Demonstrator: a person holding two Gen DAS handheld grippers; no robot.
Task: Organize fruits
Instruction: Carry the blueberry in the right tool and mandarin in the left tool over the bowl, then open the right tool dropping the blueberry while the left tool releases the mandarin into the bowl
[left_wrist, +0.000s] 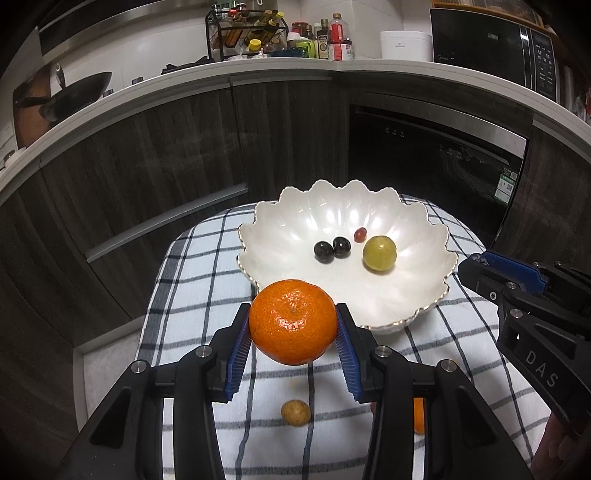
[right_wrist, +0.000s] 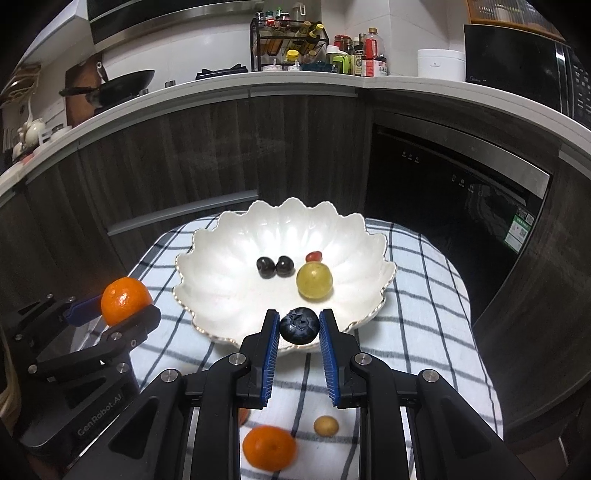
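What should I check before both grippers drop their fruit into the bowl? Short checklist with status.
1. Left gripper grip on the mandarin: pads on both sides, fruit off the cloth. Ok.
2. Right gripper grip on the blueberry: pinched between the pads. Ok.
3. Free space in the white bowl: two dark cherries, a green grape and a small red fruit sit right of centre; the left half is bare. Ok.
4. Fruit over the bowl: the blueberry is at the near rim, the mandarin looks short of it. Not ok.
5. Height above the rim: cannot tell.
6. Spacing between the grippers: apart, no contact. Ok.
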